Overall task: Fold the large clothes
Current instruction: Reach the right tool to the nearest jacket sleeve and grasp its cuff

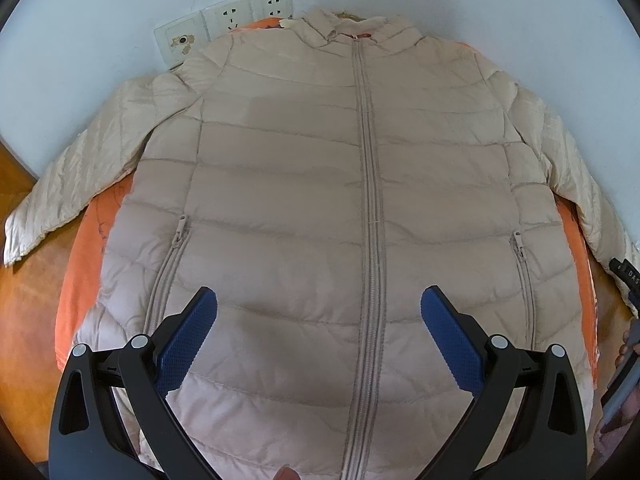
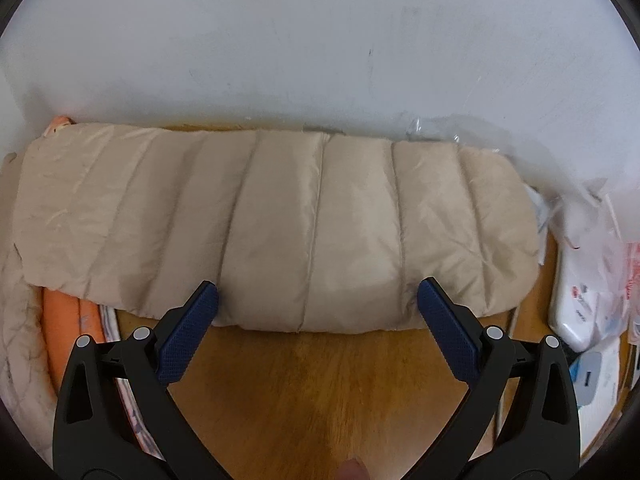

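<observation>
Jacket [image 1: 312, 184] — one, two sleeves, left claw [image 1: 319, 320] spread, right claw [image 2: 318, 312] spread

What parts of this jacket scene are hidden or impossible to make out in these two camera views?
- Left wrist view: the jacket hem, hidden behind the open left hand-held gripper.
- Left wrist view: most of the orange cloth, covered by the jacket.
- Right wrist view: the sleeve cuff cannot be told; the open right hand-held gripper fronts it.
</observation>
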